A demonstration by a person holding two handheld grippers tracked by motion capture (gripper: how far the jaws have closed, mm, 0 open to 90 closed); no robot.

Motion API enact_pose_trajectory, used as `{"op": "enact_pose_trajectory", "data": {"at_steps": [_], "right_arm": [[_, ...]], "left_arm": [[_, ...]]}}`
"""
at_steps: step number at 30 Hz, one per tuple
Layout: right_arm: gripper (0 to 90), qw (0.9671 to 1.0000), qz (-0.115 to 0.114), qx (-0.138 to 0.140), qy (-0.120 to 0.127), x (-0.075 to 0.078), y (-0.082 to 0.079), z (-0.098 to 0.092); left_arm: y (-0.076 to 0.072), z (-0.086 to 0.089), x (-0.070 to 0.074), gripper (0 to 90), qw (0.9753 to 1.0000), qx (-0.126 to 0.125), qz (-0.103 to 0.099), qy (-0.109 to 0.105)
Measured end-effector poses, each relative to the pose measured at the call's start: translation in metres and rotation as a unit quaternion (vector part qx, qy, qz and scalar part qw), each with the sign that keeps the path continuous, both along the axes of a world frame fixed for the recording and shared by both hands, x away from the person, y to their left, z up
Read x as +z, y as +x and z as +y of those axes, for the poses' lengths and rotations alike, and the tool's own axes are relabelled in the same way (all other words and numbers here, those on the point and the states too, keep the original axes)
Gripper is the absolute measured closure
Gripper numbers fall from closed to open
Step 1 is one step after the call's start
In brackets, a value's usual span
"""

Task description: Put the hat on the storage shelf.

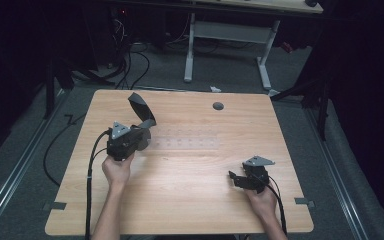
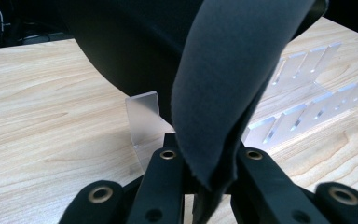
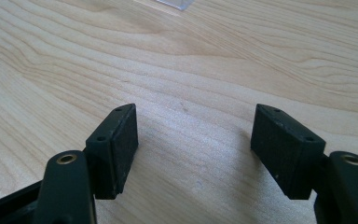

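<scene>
Two grippers work over one wooden table (image 1: 190,195). The left gripper (image 1: 147,131) sits toward 9 o'clock of the tabletop, its jaws drawn close together and pinching one piece of dark grey cloth (image 1: 141,107) — the fabric rises from the jaws and stands up toward 12 o'clock. In the left gripper view the cloth (image 2: 228,84) is caught between the two black pads and curls upward, its frayed edge hanging between them. Just behind it lies one clear plastic rack (image 2: 303,93) with rows of slots, which in the high view shows as a faint pale strip (image 1: 185,142) at the table's centre, to the 3 o'clock side of the left gripper. The right gripper (image 1: 234,178) rests near 4 o'clock, well apart from the cloth; its jaws stand wide with bare wood between them — nothing held. One small grey round disc (image 1: 218,106) lies near the far edge at 12 o'clock
</scene>
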State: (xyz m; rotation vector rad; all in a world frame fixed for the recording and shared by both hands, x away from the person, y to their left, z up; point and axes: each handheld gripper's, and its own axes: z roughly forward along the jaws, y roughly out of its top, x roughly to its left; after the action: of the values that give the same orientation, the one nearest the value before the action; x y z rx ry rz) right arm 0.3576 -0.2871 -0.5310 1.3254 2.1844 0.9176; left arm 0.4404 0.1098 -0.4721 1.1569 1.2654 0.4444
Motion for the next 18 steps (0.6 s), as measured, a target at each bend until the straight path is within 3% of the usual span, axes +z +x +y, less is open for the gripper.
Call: {"op": "enact_pose_trajectory", "data": {"at_steps": [6,13,18], "right_arm": [[32.1,1.0,0.0,0.0,0.0,0.0,0.0,0.0],[32.0,1.0,0.0,0.0,0.0,0.0,0.0,0.0],[32.0,1.0,0.0,0.0,0.0,0.0,0.0,0.0]], "left_arm": [[-0.002,0.005,0.001,77.4,1.0,0.006,0.0,-0.001],[-0.008,0.012,0.005,57.6,0.9999,0.01,0.008,-0.005],[-0.015,0.021,0.01,49.8,0.9998,0.011,0.008,-0.017]]}}
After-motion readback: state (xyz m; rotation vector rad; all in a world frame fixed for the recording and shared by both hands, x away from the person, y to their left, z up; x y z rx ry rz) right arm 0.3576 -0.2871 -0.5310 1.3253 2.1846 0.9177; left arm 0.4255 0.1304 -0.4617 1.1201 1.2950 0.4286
